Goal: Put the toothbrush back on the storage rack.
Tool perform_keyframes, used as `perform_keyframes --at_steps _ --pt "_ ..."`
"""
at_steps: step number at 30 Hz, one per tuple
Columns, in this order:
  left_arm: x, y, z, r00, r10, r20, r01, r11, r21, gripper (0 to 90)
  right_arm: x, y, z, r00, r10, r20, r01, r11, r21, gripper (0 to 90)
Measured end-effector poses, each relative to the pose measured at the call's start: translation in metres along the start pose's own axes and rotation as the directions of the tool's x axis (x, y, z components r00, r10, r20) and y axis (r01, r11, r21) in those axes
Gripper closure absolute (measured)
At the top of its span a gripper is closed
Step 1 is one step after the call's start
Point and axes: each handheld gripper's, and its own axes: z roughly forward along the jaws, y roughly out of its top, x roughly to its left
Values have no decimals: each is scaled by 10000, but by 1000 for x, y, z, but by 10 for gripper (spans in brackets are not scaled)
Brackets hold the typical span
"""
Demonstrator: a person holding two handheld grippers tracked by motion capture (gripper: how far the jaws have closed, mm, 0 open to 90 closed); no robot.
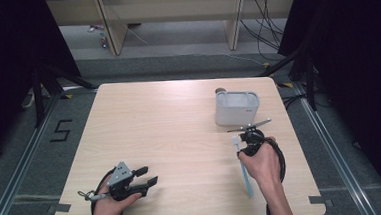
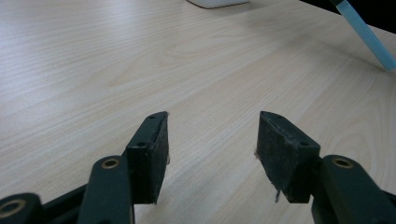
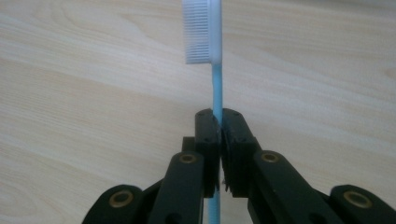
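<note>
The right gripper [image 3: 220, 122] pinches a blue toothbrush [image 3: 215, 84] by its neck, jaws pressed tight on it, white bristles beyond the tips. In the high view the toothbrush [image 1: 243, 167] lies just in front of the white holder [image 1: 236, 107], on the person's side. The left gripper [image 2: 212, 135] rests spread and holds nothing, well apart from the holder, above the table [image 1: 169, 124].

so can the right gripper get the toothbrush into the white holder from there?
Probably yes. The right gripper, shut on the toothbrush, sits just in front of the holder, with bare table between them.
</note>
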Motion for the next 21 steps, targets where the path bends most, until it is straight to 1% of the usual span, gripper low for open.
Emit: perform_keyframes --at_steps 1,2,3,4,5,6,7,8,9,10,11,12,13,15,16,17,19,20,21 --pt "0 0 0 10000 19 -14 -19 10000 11 433 -1 0 0 9999 3 -150 -4 9999 -116 860" --pt "0 0 0 10000 15 -25 -15 10000 7 433 -3 -1 1 9995 -325 -53 323 9989 -345 860" --pt "0 0 0 10000 20 -27 -20 10000 4 433 -2 -1 0 9995 -311 26 311 9987 -399 860" --pt "0 0 0 10000 31 -32 -31 10000 3 433 -2 -1 0 9994 -341 14 341 9978 -566 860" --pt "-1 0 0 10000 12 -37 -12 10000 -22 433 -3 -2 1 9989 -474 -13 471 9959 -772 860" --pt "-1 0 0 10000 13 -49 -13 10000 -26 433 -2 -2 0 9992 -396 -5 394 9955 -866 860" --pt "-1 0 0 10000 2 -53 -3 10000 -25 434 -2 -3 0 9990 -432 -105 420 9946 -946 860" --pt "-1 0 -1 9999 53 -110 -53 10000 41 434 -1 -3 -1 9993 -374 -9 371 9937 -1060 860" --pt "-1 0 0 10000 36 -49 -36 10000 2 433 0 -3 -1 9996 -267 -65 258 9933 -1129 860" --pt "-1 0 0 10000 58 -62 -58 10000 4 434 -2 -4 -2 9989 -476 20 475 9913 -1231 860" --pt "-1 0 0 10000 42 -61 -42 10000 0 434 -1 -4 -2 9995 -310 -7 306 9897 -1396 860" --pt "-1 0 0 10000 54 -64 -54 10000 -2 434 -2 -4 -3 9984 -537 200 562 9846 -1657 860" --pt "-1 0 0 10000 55 -67 -55 10000 -7 434 -4 -5 -3 9979 -640 72 643 9836 -1686 860" --pt "-1 0 0 10000 56 -67 -56 10000 -6 434 -4 -5 -2 9974 -702 131 714 9773 -1997 860" --pt "-1 0 0 10000 63 -67 -63 10000 -3 434 -3 -6 -2 9982 -600 -46 577 9772 -2045 860" --pt "-1 0 0 10000 58 -68 -58 10000 -3 434 -4 -6 -1 9979 -638 -120 596 9738 -2196 860" --pt "-1 0 0 10000 47 -72 -47 10000 -5 434 -5 -8 0 9978 -662 75 660 9678 -2430 860" --pt "-1 0 0 10000 42 -67 -42 10000 -4 434 -3 -8 -1 9993 -347 -121 305 9662 -2561 860" --pt "-1 0 -1 9999 39 -124 -39 10000 26 434 -4 -8 -2 9988 -487 -57 455 9640 -2618 860"
